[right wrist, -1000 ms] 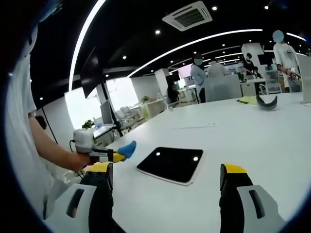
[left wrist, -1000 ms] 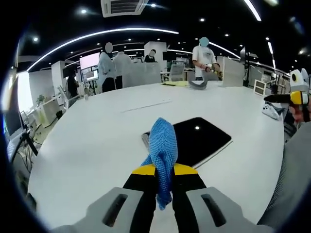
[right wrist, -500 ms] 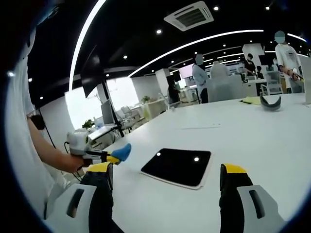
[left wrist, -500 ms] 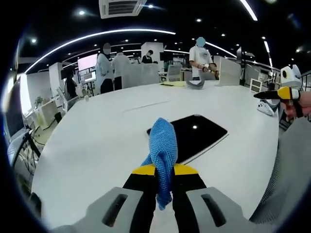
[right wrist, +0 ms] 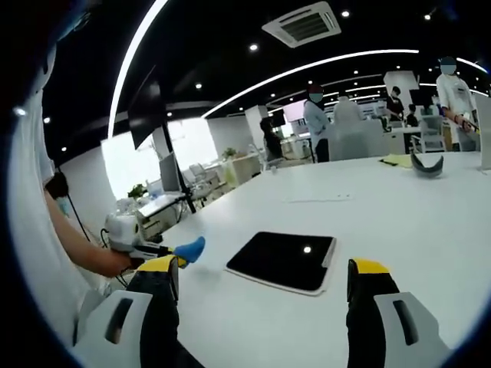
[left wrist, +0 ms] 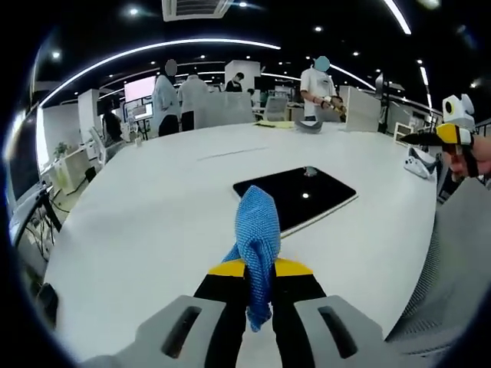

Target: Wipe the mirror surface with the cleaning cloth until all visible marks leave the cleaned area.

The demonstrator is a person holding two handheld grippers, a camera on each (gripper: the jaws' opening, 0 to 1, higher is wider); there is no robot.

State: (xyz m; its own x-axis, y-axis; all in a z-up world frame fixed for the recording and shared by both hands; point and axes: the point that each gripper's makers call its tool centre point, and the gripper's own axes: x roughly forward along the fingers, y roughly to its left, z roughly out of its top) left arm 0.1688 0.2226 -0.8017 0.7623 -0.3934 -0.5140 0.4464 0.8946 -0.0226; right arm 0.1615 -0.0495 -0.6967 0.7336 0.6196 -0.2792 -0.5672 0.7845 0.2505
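While the left gripper [left wrist: 258, 270] clamps a blue cleaning cloth [left wrist: 257, 239] short of the mirror [left wrist: 297, 195], wiping awaits contact; the right gripper [right wrist: 261, 277] gapes empty.

left gripper [left wrist: 258, 270] – fingers closed | right gripper [right wrist: 261, 280] – fingers spread

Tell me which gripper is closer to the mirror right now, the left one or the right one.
Hard to call; probably the left. The left gripper, shut on the blue cloth, hangs short of the mirror without touching it. The right gripper hangs open, also short of it.
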